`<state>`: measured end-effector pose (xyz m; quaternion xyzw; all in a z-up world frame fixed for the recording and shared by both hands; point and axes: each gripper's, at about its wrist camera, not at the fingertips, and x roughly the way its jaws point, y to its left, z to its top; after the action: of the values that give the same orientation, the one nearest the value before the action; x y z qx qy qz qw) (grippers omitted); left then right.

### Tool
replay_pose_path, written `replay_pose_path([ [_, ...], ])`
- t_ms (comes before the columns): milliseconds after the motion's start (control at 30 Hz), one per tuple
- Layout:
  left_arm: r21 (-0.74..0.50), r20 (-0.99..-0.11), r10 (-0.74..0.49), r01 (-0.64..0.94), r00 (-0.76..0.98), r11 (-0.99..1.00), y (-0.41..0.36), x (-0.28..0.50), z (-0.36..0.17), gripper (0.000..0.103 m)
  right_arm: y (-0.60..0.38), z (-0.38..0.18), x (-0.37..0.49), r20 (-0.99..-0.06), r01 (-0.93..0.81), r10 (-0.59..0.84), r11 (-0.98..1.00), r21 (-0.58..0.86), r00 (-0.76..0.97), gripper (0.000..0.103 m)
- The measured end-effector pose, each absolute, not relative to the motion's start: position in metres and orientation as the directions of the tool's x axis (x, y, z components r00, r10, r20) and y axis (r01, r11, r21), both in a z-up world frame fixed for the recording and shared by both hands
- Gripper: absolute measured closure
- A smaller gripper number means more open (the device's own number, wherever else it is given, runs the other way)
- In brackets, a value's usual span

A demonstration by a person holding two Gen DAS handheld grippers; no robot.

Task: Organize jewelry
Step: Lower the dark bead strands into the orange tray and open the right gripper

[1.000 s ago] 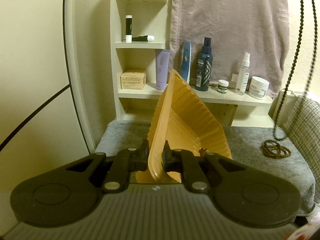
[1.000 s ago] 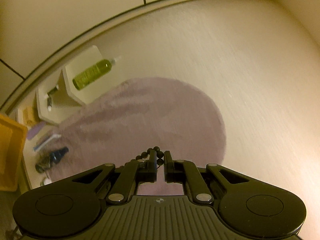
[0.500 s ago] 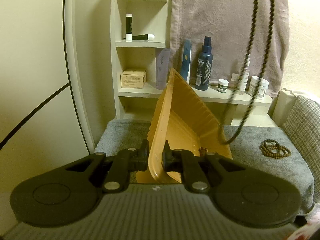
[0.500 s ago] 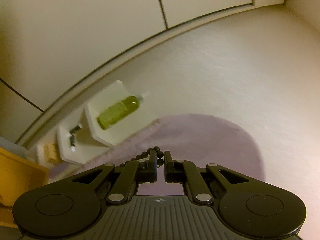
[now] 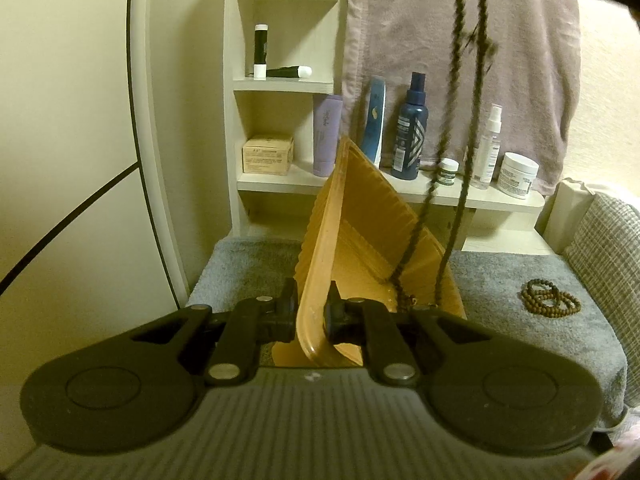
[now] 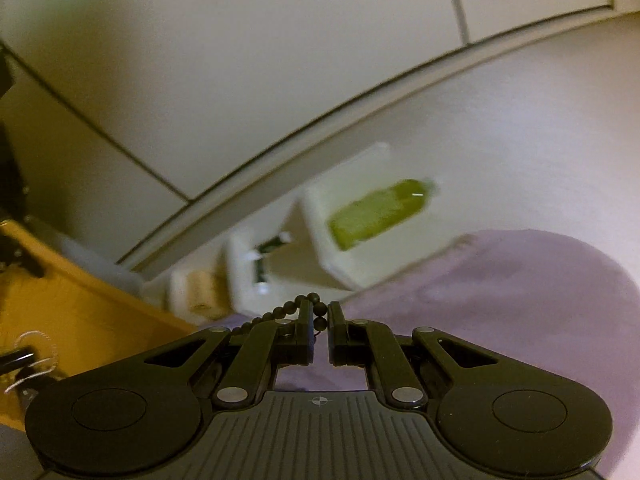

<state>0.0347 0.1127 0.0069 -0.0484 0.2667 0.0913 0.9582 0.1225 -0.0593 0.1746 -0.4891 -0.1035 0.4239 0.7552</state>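
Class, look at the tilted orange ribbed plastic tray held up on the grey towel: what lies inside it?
Inside the orange ribbed plastic tray, the hanging dark bead necklace reaches its bottom, beside a small dark trinket. The left gripper hides the lowest corner.

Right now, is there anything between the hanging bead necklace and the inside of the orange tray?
Nothing visible blocks it. The bead necklace hangs from the right gripper straight over the tilted orange tray, which the left gripper holds by its rim. Its lower end is already inside the tray.
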Motion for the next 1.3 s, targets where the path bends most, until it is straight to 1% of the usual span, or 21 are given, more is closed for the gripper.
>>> replay_pose_path([
  [167,-0.054,-0.522,0.145,-0.202,0.841,0.978,0.115,0.035,0.006,0.092,-0.047,0.147,0.124,-0.352,-0.559,0.751,0.028,-0.828,0.559,0.097],
  [367,-0.069,-0.525,0.140,-0.206,0.840,0.976,0.120,0.035,0.004,0.092,-0.043,0.112,0.124,-0.457,-0.556,0.727,-0.123,-0.822,0.513,0.097],
  [500,-0.072,-0.524,0.138,-0.205,0.840,0.976,0.121,0.035,0.004,0.092,-0.042,0.094,0.129,-0.501,-0.536,0.703,-0.200,-0.820,0.504,0.097],
  [833,-0.077,-0.525,0.137,-0.207,0.840,0.975,0.121,0.034,0.004,0.092,-0.038,0.064,0.135,-0.540,-0.491,0.654,-0.282,-0.824,0.530,0.097],
  [1300,-0.088,-0.526,0.135,-0.211,0.840,0.974,0.123,0.034,0.003,0.092,-0.025,0.030,0.145,-0.629,-0.575,0.602,-0.317,-0.754,0.492,0.096],
])
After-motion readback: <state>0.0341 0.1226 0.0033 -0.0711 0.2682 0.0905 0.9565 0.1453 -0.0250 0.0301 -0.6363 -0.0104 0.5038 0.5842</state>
